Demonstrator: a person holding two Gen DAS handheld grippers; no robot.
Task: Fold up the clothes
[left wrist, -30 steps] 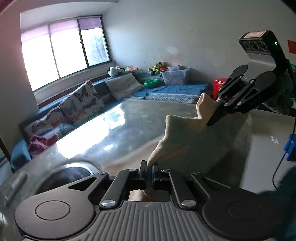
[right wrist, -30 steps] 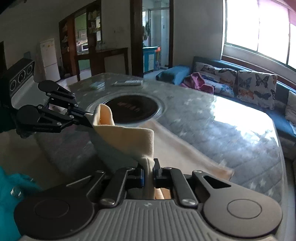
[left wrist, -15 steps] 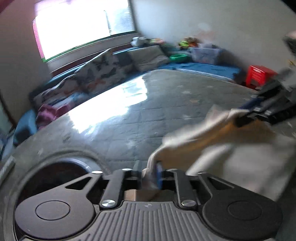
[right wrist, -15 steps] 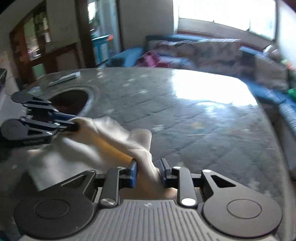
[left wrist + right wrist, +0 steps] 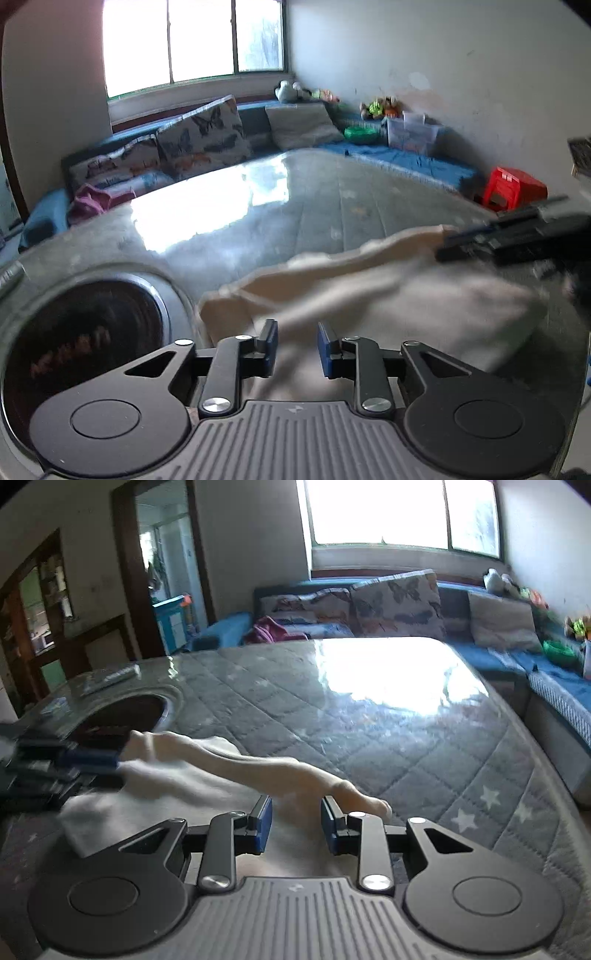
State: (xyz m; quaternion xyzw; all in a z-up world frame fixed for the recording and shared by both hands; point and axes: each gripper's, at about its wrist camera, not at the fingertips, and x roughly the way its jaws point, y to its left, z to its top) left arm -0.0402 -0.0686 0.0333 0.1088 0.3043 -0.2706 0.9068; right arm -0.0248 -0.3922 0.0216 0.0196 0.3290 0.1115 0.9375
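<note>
Two grippers low over a quilted grey tabletop (image 5: pixel 424 738) with white star marks. Left gripper (image 5: pixel 297 349): jaws parted with a clear gap, nothing clamped; cream cloth (image 5: pixel 369 291) lies just ahead and beneath. Right gripper (image 5: pixel 295 821): likewise parted, holding nothing; the same cloth (image 5: pixel 258 771) runs under the gap. Cloth lies on the tabletop as a long raised ridge between the two grippers, a paler flat layer spreading on the near side. Blur softens its edges, so fold lines unclear.

Round dark recess (image 5: pixel 85 343) with metal rim set into the tabletop, just beside the cloth's end at the left gripper. Flat remote-like object (image 5: pixel 110 677) farther back, beyond the recess. Sun glare covers the far tabletop.

Surroundings: blue sofa with butterfly-print cushions (image 5: pixel 399 603) under a bright window (image 5: pixel 192 40), pink garment (image 5: pixel 267 629) on the seat, red plastic stool (image 5: pixel 513 188), clear storage bin (image 5: pixel 412 131), soft toys along the wall, open doorway (image 5: pixel 166 587).
</note>
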